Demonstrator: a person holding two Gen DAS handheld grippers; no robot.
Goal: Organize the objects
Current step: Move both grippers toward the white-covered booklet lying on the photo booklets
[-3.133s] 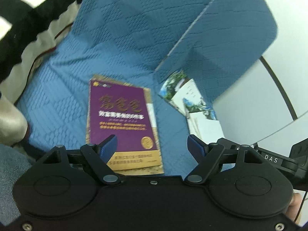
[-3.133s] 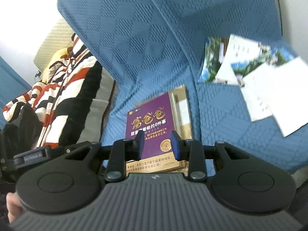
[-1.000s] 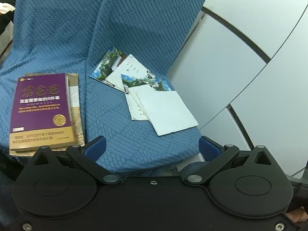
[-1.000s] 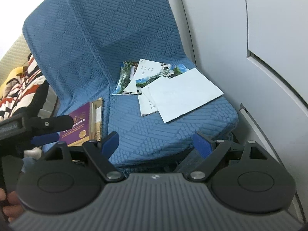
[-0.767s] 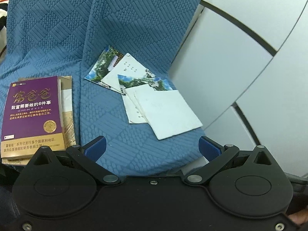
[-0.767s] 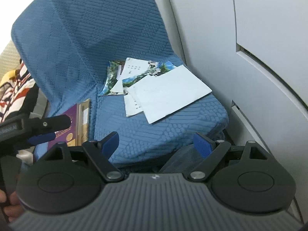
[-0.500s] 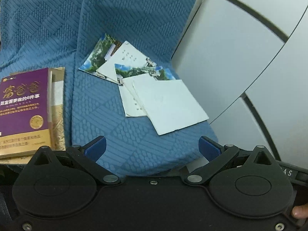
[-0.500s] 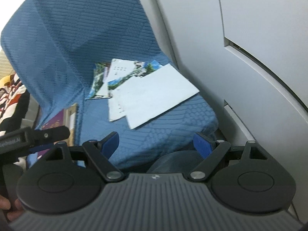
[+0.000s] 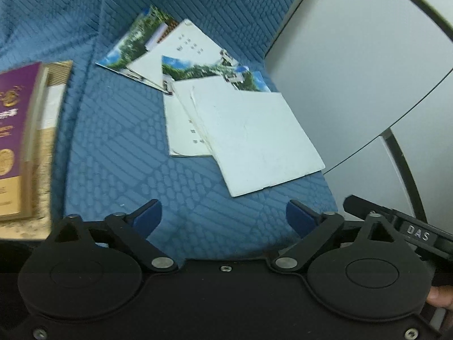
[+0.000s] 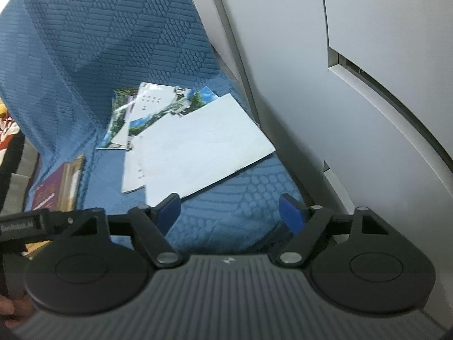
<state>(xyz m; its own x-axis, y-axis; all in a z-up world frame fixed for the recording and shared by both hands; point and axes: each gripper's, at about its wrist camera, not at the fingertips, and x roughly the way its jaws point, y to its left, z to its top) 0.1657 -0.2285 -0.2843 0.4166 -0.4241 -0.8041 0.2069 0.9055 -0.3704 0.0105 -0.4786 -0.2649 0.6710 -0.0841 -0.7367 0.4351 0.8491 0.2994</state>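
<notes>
Both tongs (image 9: 223, 216) (image 10: 229, 209) gape, closing on nothing; only the left view shows the purple book (image 9: 14, 138) clearly.

A loose pile of overlapping paper leaflets and photo cards (image 9: 226, 107) lies on the blue quilted seat cushion (image 9: 119, 153), near the grey wall panel (image 9: 354, 65) on the right. To their left, well apart, a purple paperback book (image 9: 14, 138) lies on another book (image 9: 53, 90).

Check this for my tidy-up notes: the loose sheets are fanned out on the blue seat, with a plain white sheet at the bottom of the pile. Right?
Not quite. The plain white sheet lies on top of the pile, overlapping the printed sheets, as the left wrist view shows. They are fanned out on the blue seat.
</notes>
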